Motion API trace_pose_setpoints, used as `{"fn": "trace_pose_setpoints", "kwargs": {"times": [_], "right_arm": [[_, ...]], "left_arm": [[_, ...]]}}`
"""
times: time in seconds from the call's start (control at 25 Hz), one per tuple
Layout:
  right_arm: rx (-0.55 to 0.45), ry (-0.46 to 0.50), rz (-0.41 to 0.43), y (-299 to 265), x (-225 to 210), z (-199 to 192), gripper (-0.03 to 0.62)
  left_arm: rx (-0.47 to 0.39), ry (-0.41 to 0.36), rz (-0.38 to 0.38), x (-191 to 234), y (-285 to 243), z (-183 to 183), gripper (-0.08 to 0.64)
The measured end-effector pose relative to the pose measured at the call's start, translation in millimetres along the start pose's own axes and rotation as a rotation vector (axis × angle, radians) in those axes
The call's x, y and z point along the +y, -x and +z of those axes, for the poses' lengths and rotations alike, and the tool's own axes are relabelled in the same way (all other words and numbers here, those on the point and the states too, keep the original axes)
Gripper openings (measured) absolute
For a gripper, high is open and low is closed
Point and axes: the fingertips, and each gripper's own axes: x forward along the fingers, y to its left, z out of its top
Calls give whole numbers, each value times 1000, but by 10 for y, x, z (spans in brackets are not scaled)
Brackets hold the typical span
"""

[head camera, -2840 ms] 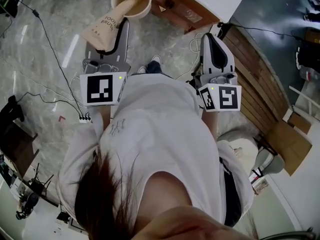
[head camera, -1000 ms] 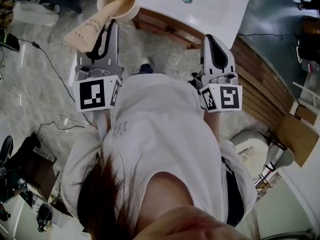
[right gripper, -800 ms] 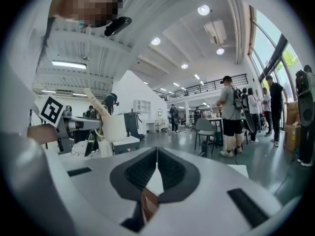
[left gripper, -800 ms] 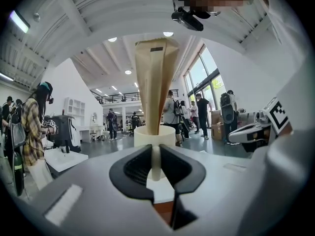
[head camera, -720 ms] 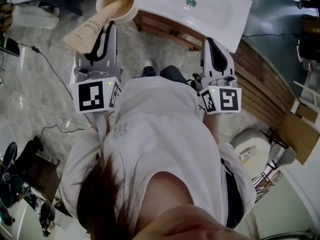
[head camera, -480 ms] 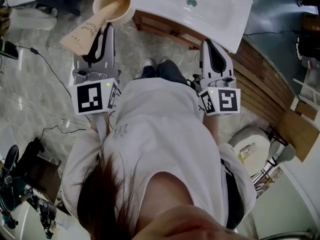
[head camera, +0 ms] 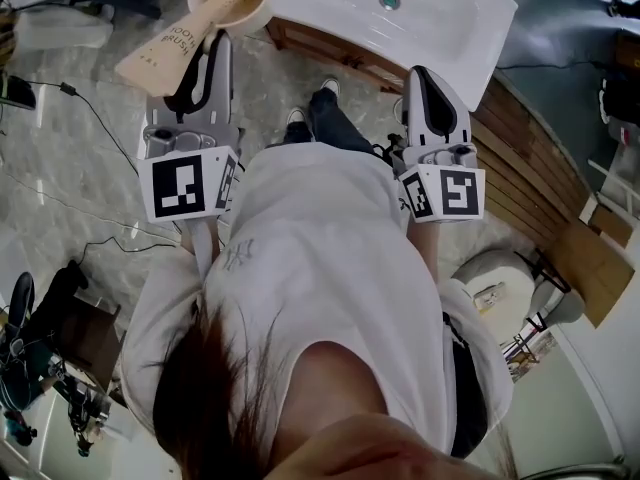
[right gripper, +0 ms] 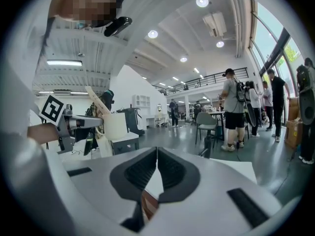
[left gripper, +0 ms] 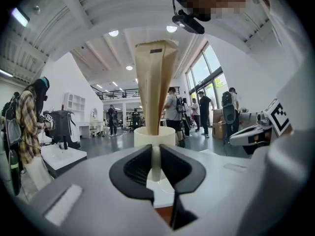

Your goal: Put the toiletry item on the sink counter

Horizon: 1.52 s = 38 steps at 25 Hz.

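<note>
1. Closed partway with the left gripper (left gripper: 156, 154) on a pale upright strip of the cup (left gripper: 167, 136), probably its handle; pads pressed against both sides of it.
2. Held upright just ahead of those jaws, with a tall brown packet (left gripper: 156, 82) standing in the cup, narrow end down and wide end up.
3. In the head view, kept just beside the left corner of the white counter (head camera: 450, 48), not set down on it; packet leaning back over the gripper.
4. Shut empty with the right gripper (right gripper: 157, 154): pads meeting along their length, nothing between.
5. Aimed with that gripper at the counter's near edge toward its right end, close to it but apart.
6. Sunk in the counter's basin, a round drain (head camera: 389, 1); below the cup, grey floor (head camera: 90, 158) crossed by thin cables (head camera: 95, 108).
</note>
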Motion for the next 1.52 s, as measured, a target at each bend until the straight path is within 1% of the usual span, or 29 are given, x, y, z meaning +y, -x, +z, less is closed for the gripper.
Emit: {"fn": "trace_pose_setpoints", "kwargs": {"times": [0.28,0.56,0.84,1.08,1.52], "right_arm": [[4,-2,33,-359,-346,113,11],[-11,2,74,-640,-798,215,11],[-28,-3,85,-729,-1158,180,11],[-37,-28,72,-661,-1319,168,11],[-85,-70,-3,-523,-1591,216,11]], "left_arm": [[-4,-4,31,28,-453,115,54],[-24,-18,70,-103,-872,275,54],[-13,-13,92,-242,-1100,245,54],[8,-17,73,-399,-1217,274,54],[-6,-55,4,-618,-1471,451,54]]}}
